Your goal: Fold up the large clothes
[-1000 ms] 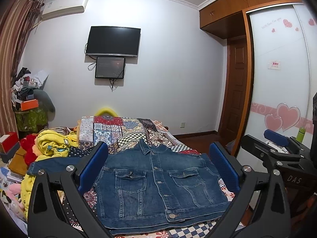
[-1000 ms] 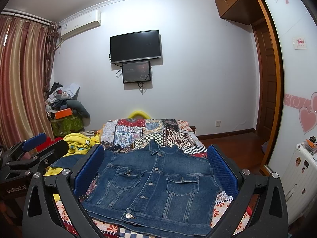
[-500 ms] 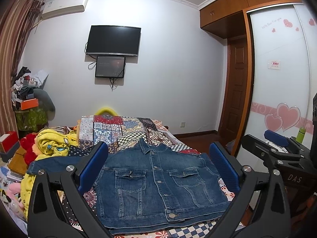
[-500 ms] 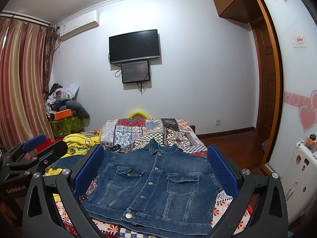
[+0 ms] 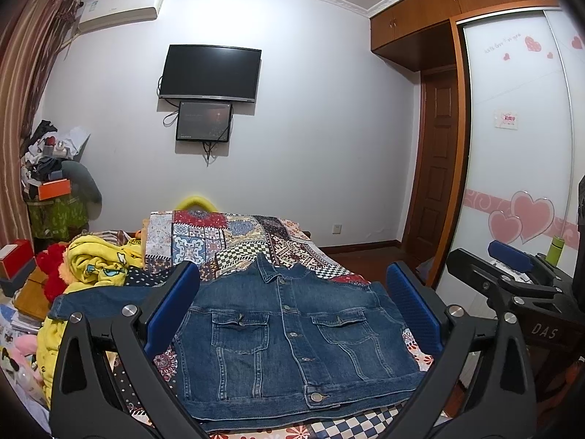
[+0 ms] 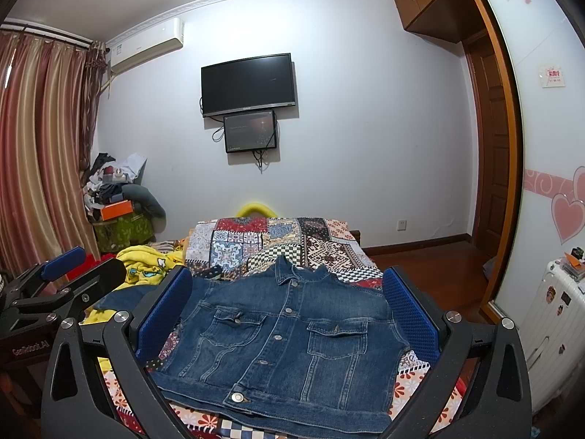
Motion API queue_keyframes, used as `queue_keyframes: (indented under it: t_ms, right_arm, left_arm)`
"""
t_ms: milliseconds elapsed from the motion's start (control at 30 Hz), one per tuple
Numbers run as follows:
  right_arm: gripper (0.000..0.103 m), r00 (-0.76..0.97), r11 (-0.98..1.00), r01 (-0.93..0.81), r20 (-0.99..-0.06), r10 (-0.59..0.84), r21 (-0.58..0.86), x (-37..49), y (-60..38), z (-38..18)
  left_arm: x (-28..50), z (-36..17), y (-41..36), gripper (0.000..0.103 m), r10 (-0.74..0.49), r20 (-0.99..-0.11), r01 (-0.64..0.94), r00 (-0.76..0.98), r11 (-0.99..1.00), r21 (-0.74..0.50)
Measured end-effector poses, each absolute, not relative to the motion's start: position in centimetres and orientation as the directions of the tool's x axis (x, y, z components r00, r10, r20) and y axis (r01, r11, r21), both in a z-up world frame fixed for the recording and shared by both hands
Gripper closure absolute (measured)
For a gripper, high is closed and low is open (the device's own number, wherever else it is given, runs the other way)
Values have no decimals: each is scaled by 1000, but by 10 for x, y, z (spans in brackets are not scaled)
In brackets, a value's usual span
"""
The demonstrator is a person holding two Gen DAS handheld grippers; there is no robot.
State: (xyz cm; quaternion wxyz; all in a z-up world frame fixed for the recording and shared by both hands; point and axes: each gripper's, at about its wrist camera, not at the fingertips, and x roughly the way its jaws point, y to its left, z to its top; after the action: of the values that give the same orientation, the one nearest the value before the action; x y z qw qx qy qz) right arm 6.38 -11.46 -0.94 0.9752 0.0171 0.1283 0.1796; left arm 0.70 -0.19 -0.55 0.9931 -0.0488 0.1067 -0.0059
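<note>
One denim jacket [image 5: 292, 336] on the bed [image 5: 234, 234], two grippers agape.

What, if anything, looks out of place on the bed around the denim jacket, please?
The denim jacket lies flat, buttoned, but one sleeve trails sideways onto the crumpled yellow blanket. Both grippers hover open.

Home bedroom: quilted bed [image 5: 234, 234], wall-mounted television [image 5: 210, 73], wardrobe [image 5: 519, 139].

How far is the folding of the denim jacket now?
Done: the denim jacket lies flat, buttoned, front up on the patchwork bed cover. In hand: nothing; the left gripper and right gripper are open above it. Left: one sleeve lies spread out; all folds remain.
</note>
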Motion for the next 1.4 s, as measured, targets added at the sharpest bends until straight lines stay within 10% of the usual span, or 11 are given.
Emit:
queue_keyframes:
  t_ms: [900,1400]
  right_arm:
    - [0,884,937,-345,-317,344,55,94,-96,-26]
    - [0,820,925,-377,-448,357,49,183,-63,-64]
  left_arm:
    - [36,-19,27,0,12,-252,-44,968,992,-121]
    - [117,-82,158,0,280,-401,-370,872,914,-166]
